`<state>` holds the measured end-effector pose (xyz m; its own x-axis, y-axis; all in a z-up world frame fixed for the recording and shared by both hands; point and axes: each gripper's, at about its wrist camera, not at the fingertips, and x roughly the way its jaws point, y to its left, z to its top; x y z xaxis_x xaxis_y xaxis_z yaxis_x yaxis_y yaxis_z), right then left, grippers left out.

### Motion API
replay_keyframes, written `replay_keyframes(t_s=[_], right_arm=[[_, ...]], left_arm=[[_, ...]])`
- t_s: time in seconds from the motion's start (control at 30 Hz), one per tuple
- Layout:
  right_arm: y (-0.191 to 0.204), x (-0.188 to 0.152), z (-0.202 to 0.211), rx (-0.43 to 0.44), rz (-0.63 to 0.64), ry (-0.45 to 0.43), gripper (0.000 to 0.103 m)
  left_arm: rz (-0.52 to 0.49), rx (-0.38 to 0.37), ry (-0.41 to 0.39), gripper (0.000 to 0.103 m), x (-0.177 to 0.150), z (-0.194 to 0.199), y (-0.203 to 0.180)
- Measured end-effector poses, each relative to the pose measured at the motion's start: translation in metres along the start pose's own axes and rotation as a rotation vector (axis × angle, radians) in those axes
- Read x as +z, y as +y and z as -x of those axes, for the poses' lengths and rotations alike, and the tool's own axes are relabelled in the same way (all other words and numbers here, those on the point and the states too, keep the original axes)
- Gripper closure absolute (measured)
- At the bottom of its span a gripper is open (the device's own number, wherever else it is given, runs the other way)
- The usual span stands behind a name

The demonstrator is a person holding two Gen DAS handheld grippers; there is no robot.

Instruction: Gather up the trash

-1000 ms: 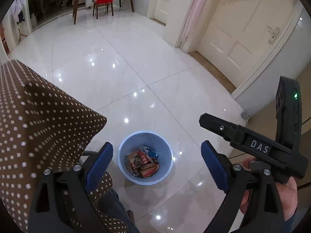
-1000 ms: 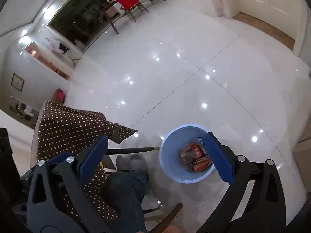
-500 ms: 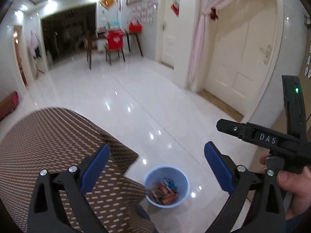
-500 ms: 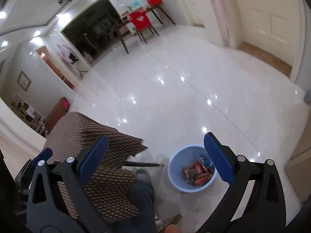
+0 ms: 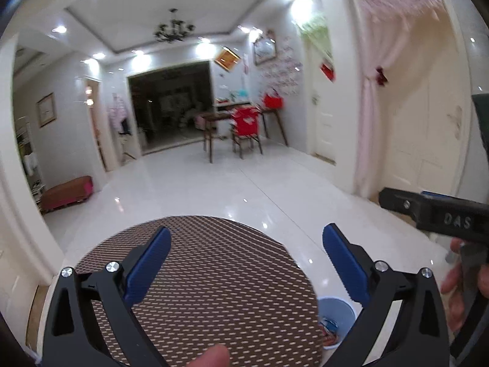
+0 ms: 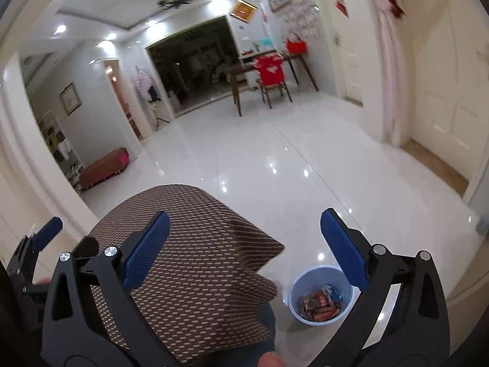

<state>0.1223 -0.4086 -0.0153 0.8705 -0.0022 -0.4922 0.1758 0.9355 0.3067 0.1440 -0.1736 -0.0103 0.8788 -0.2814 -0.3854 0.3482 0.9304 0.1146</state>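
Both views are tilting up from the floor toward the far room. The blue bin (image 6: 321, 296) is sliding to the frame bottom, partly behind the dotted table (image 5: 195, 290). The left hand-held gripper (image 5: 244, 263) is widening, empty.

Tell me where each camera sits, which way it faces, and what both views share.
Left wrist: on the left gripper, facing across the glossy floor to the far wooden dining table; its blue-padded fingers stand open and empty, with the right gripper and hand showing at right.
Right wrist: on the right gripper, facing likewise; its fingers are open and empty, with the left gripper's finger at left.
Shared: brown dotted tablecloth, pale blue trash bucket, red-covered chair.
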Motion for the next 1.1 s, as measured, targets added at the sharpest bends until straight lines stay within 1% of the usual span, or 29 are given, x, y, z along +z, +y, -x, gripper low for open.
replay_keyframes(t_s=[0.1,0.23,0.43,0.6,0.73,0.87,1.1], right_arm=[[0.039,0.004,0.017,0.009,0.071,-0.039,0.006],[0.082,0.004,0.040,0.038,0.147,-0.093,0.006],[0.131,-0.002,0.069,0.065,0.237,-0.178,0.006],[0.147,-0.007,0.080,0.066,0.264,-0.210,0.006],[0.158,-0.008,0.084,0.053,0.282,-0.233,0.006],[0.164,-0.011,0.084,0.049,0.286,-0.242,0.006],[0.170,-0.017,0.085,0.043,0.295,-0.257,0.006]], left_arm=[[0.045,0.047,-0.036,0.005,0.004,0.025,0.028],[0.100,0.083,-0.073,0.005,0.005,0.051,0.052],[0.168,0.159,-0.106,0.005,0.003,0.089,0.082],[0.204,0.236,-0.145,0.005,0.004,0.113,0.102],[0.224,0.260,-0.175,0.005,0.004,0.128,0.110],[0.244,0.260,-0.181,0.004,0.002,0.133,0.114],[0.243,0.263,-0.177,0.004,-0.004,0.136,0.115]])
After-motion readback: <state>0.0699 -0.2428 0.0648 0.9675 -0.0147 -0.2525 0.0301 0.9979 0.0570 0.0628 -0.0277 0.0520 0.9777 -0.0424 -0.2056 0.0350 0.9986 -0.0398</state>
